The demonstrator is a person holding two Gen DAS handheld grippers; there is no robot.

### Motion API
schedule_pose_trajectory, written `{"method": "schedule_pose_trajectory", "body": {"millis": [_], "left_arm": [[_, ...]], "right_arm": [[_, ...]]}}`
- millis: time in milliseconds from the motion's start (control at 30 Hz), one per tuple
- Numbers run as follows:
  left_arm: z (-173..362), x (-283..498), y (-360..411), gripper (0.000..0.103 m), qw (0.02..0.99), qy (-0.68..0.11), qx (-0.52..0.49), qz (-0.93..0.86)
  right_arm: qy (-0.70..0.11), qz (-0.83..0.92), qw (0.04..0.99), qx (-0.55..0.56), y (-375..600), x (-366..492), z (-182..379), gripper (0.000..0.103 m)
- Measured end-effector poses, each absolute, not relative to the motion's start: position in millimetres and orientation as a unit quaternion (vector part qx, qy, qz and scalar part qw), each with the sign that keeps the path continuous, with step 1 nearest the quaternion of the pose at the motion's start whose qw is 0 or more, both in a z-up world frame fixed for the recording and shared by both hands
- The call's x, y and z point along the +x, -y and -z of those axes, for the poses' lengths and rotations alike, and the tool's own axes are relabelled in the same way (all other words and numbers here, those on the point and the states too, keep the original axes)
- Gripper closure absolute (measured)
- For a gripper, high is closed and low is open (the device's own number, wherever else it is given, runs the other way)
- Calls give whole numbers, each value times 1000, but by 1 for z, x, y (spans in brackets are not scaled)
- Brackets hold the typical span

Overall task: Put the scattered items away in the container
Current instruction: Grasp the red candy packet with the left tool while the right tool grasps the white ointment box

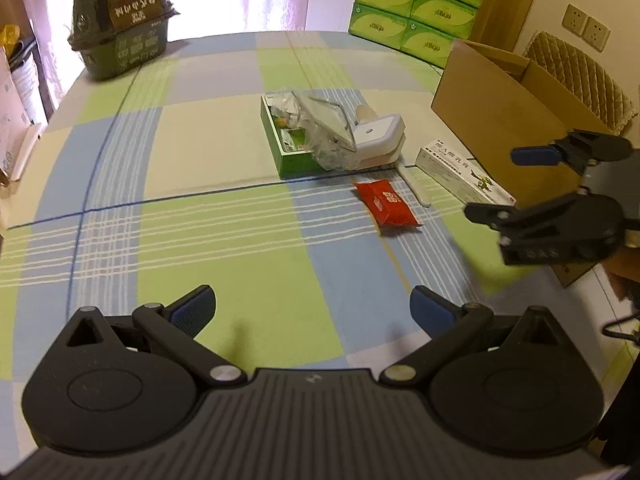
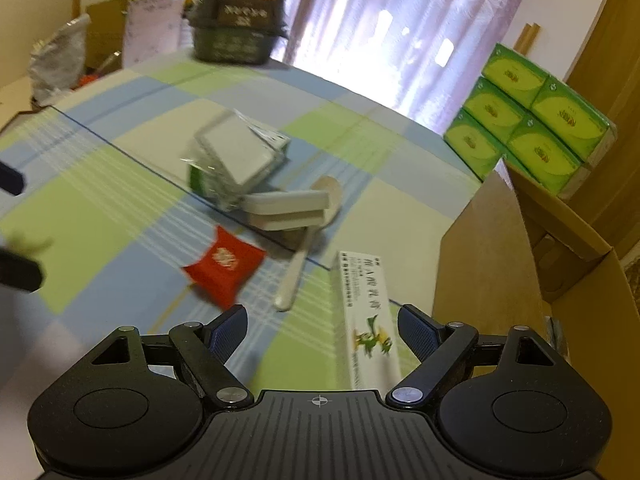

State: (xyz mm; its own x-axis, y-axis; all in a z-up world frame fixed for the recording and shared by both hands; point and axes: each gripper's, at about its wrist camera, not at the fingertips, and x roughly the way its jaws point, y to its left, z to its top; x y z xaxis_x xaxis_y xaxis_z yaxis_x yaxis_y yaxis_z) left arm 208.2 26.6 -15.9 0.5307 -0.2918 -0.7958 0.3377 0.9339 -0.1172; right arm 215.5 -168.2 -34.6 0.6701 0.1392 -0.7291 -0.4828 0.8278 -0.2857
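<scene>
While both grippers hover over the checked worktop (image 1: pixel 200 152) with fingers spread wide and holding nothing, the left gripper (image 1: pixel 312 306) has bare cloth between its fingers and the red packet (image 1: pixel 387 207) lies well ahead, toward the right finger's side. Right gripper (image 2: pixel 322 330): the long white carton (image 2: pixel 370 320) lies between its fingers, closer to the right one, with the white spoon (image 2: pixel 294 276) just ahead and the open cardboard box (image 2: pixel 496 248) beyond the right finger. Ahead of both: green box (image 1: pixel 294 160) with crumpled clear plastic, touching a white device (image 1: pixel 378 136).
</scene>
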Motion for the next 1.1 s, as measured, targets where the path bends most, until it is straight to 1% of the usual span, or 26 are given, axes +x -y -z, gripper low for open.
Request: {"method": "schedule_pose_trajectory", "body": {"millis": [33,267,500,533,567,633,667,733,1100], "left_arm": [[17,209,-26,1,874,-450,24,183],[25,218,-19,1,872,-448,15,196],[32,229,-16,1,872,-445,8,202],[33,230,-15,1,872,-446,7,203],[33,230,-15,1,872,-446,6,204],[35,231,-14,1,871,-447,5,205],[36,231,-14,1,870,-448,4,206],[37,231,-13,1,870,-449,4,206],[41,228,-15,1,869,-451,2,203]], "right_arm": [[-370,-171,881,-239,168,221,38,34],[-383,-142,876,-258,170,252,56,34],[-400,-141,867,-262,171,267,65,35],[-402,-142,866,-261,171,268,66,38],[-405,-144,865,-259,171,269,66,49],[-406,-148,864,-257,171,272,67,53],[-408,-151,864,-254,171,273,67,57],[-409,-163,863,-247,170,275,66,59],[-395,-220,854,-257,148,263,67,60]]}}
